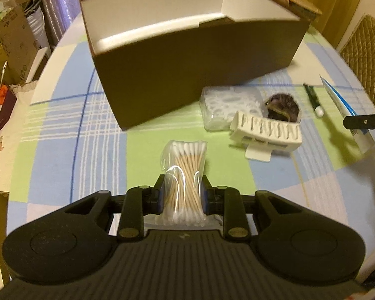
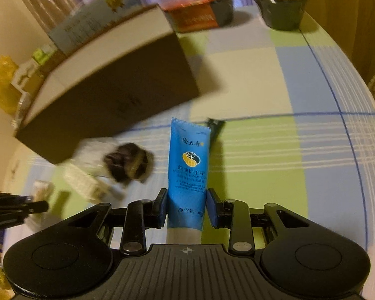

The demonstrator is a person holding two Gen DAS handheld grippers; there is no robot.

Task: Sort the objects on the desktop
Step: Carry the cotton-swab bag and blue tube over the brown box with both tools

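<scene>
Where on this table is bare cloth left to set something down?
Bare cloth lies left of the box, toward the table edge, and right of the pen in the right wrist view. The crowded spot is before the box's right end: clear pack, white holder, dark bundle.

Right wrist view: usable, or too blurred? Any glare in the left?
Right wrist: motion blur smears the brown box and dark hair tie, but the blue hand cream tube in the right tool stays sharp. Left wrist: mostly sharp, with glare on the cotton swab bag in the left tool; fisheye bends table edges.
</scene>
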